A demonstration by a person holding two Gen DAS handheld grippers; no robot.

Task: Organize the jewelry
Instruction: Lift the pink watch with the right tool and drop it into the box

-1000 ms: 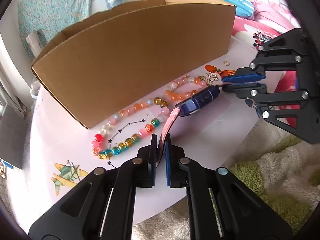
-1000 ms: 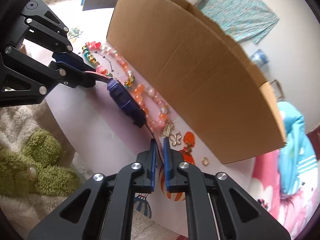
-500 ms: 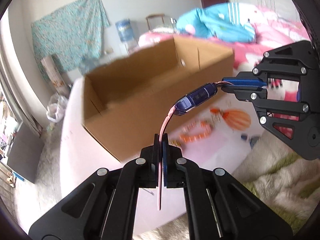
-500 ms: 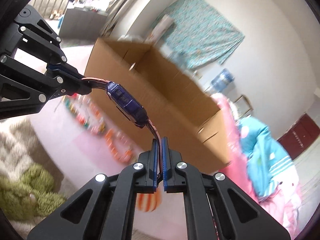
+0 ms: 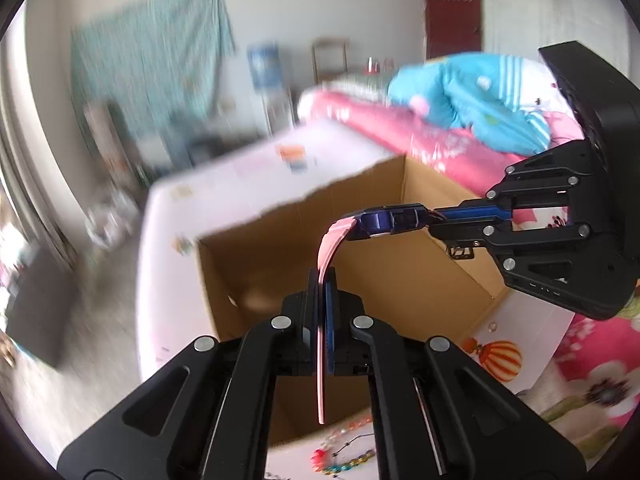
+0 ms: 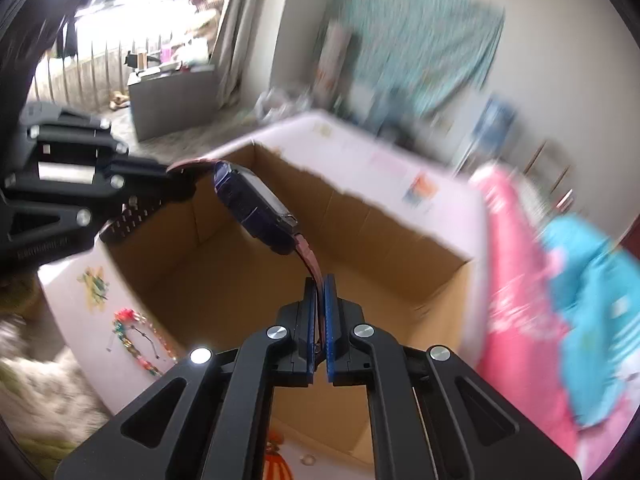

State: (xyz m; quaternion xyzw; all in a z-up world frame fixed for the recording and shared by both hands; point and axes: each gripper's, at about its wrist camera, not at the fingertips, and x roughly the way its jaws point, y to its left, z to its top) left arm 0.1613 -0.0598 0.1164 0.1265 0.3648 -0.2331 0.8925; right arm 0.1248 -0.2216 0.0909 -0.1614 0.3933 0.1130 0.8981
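Watch (image 5: 384, 222) hung over the box (image 6: 400, 280), both claws clamped on its pink straps; only the right view showed its screen, no readable writing.

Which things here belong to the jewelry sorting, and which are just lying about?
Job: watch, held by its pink strap ends in left gripper and right gripper; cardboard box; bead necklace.
Lying about: blue jacket, teal cloth, water jug.

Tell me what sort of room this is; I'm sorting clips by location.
Most likely a bedroom at home: pink floral bedding with a turquoise garment heaped on it, a patterned teal cloth hung on the wall, and a cardboard box on a pink cartoon-print table.
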